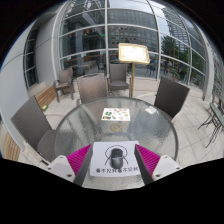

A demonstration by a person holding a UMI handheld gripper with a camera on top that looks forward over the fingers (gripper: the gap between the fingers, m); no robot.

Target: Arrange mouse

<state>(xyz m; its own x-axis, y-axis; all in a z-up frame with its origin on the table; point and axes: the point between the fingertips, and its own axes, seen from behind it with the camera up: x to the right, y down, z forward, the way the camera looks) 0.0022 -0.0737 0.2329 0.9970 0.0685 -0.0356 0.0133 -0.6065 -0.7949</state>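
Mouse [116, 155] sits on a white sheet [117, 171] atop the glass table [85, 125]; we see our gripper [115, 163] open around it, holding nothing.

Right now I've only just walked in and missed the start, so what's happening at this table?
A hand-held set of tongs hovers over a round glass table ringed by chairs. A black mouse sits on a white sheet between the open fingers, gaps at both sides, so nothing grips it. Beyond it lies a small card.
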